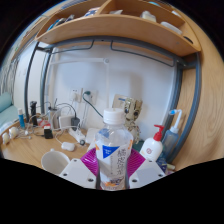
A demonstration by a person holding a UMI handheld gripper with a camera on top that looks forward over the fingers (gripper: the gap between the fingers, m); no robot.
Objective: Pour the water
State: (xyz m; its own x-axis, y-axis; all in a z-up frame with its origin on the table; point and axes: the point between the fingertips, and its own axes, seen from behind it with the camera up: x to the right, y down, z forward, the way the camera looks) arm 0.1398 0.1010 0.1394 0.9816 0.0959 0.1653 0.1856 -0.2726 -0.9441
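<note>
One wooden shelf (120, 32) spans the space above, carrying several pale items too small to make out. Below it a white wall (95, 80) backs a wooden desk (30, 152), with cables (80, 100) hanging down the wall towards the desk's rear edge. Along that rear edge, off to the left, stands a cluster of small bottles and containers (38, 118). Closer in, the gripper (113, 172) is clenched on a clear plastic water bottle (114, 148), its white cap on and its label white and blue; the magenta pads (92, 158) press on either side of it. Just right of the bottle stands a white pump dispenser (152, 146) with a red top. A small white object (68, 146) lies on the desk left of the fingers.
</note>
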